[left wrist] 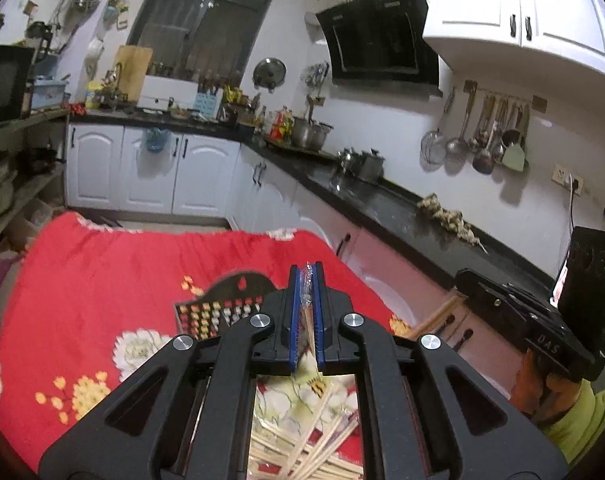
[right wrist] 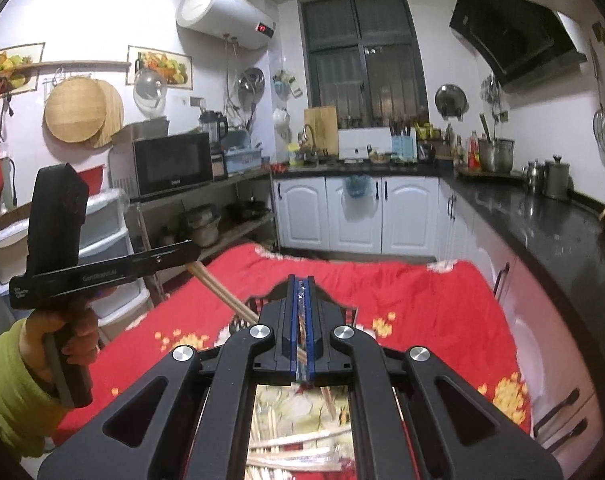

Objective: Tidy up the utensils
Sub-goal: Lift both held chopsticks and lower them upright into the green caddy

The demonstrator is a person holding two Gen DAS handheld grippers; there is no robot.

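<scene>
My left gripper point(left wrist: 307, 271) is shut on a plastic-wrapped pair of wooden chopsticks point(left wrist: 307, 304) that stands between its blue pads. My right gripper point(right wrist: 301, 281) is likewise shut on a wrapped pair of chopsticks point(right wrist: 302, 322). Both are held above a table covered by a red flowered cloth point(left wrist: 102, 280). A loose pile of chopsticks point(left wrist: 302, 444) lies on the cloth under the grippers, and the pile point(right wrist: 294, 452) shows in the right wrist view too. In that view the left gripper point(right wrist: 192, 255) appears at the left, held by a hand point(right wrist: 72, 334), with chopstick ends point(right wrist: 218, 292) sticking out.
The right gripper's black body point(left wrist: 518, 312) fills the right of the left wrist view. A black counter point(left wrist: 382, 204) with pots runs along the right over white cabinets point(right wrist: 354, 216). Shelves with a microwave point(right wrist: 168, 164) stand at the left. A dark print point(left wrist: 222, 308) marks the cloth.
</scene>
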